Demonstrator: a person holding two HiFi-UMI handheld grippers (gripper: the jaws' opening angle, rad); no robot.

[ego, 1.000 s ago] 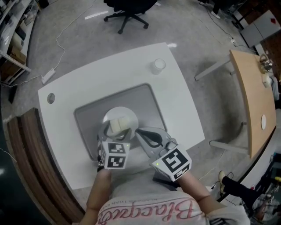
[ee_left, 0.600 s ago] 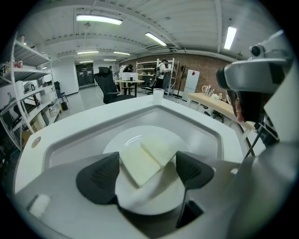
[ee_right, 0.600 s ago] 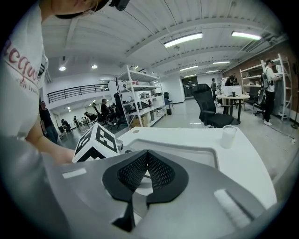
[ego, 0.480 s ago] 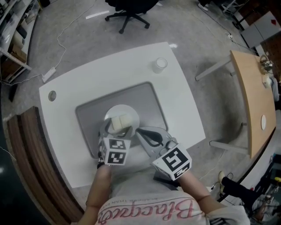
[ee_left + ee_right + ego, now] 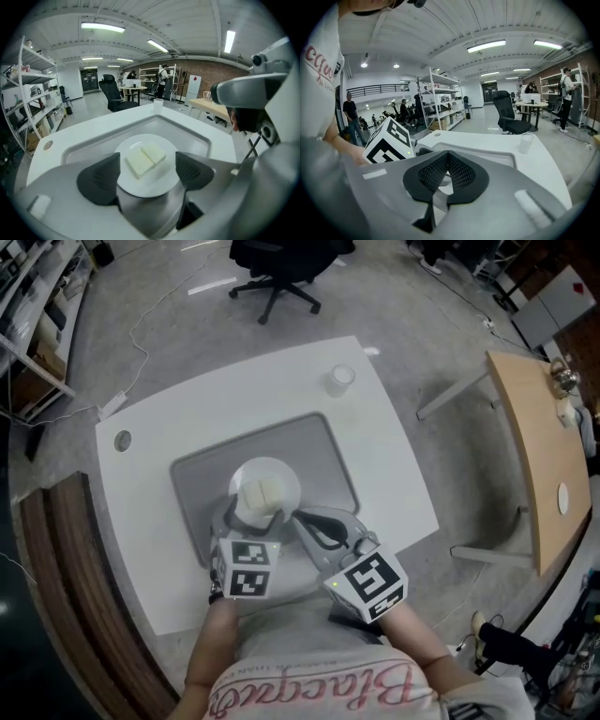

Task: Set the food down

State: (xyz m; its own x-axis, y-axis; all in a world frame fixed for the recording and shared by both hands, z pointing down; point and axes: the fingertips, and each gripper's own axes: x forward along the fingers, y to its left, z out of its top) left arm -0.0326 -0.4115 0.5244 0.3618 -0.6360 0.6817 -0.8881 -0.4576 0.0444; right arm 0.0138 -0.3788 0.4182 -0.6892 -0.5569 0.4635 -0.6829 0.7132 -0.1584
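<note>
The left tool (image 5: 251,519) is held out low in front, jaws spread wide with the pads against the rim of a plate (image 5: 154,182). The right tool (image 5: 302,521) sits just beside it, jaws pressed together on nothing

Right hand-held gripper (image 5: 448,159): jaws closed, black ribbed pads meeting, nothing between them. Marker cube (image 5: 388,141) just left of it, a person's arm behind. Beyond, white tabletop (image 5: 543,168) carrying a grey tray (image 5: 490,157); clear cup (image 5: 526,142) standing upright on the tabletop past the tray's far edge.
</note>
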